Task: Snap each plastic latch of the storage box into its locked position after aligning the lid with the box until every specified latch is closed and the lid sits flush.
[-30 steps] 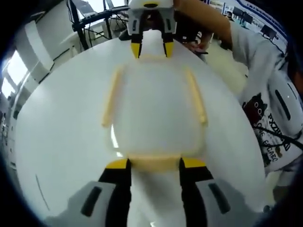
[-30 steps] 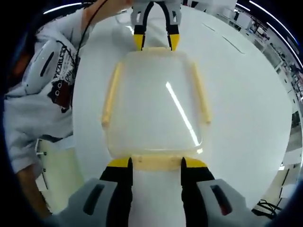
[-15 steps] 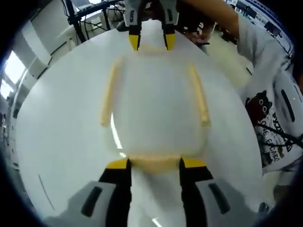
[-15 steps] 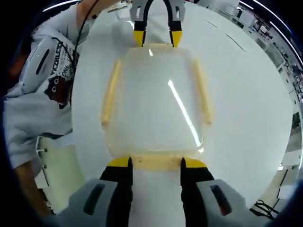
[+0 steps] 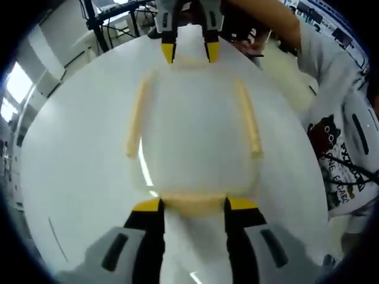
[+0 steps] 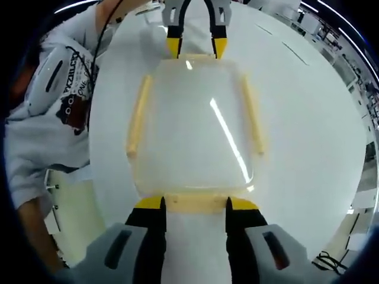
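White round table point(image 5: 71, 177) in open lab/office space; desks and frames in bkgd, person in printed white shirt point(image 6: 53, 106) alongside. Storage box point(image 6: 192, 127) sits mid-table, between the two grippers.

Progress: lid point(image 6: 177, 100) on and appears aligned, roughly flush. Two long side latches point(image 6: 137, 115) point(image 6: 251, 115) lie flat along the edges, prob. closed (judgement). End latches are what's in hand: left gripper point(image 5: 192, 206) has jaws spread, straddling near end latch point(image 5: 192, 204); right gripper point(image 6: 194, 204) likewise spread around opposite end latch point(image 6: 195, 203). Can't tell if either end is snapped yet.

Box: translucent, frosted, rounded corners, pale yellow latches, light streak reflecting off lid.
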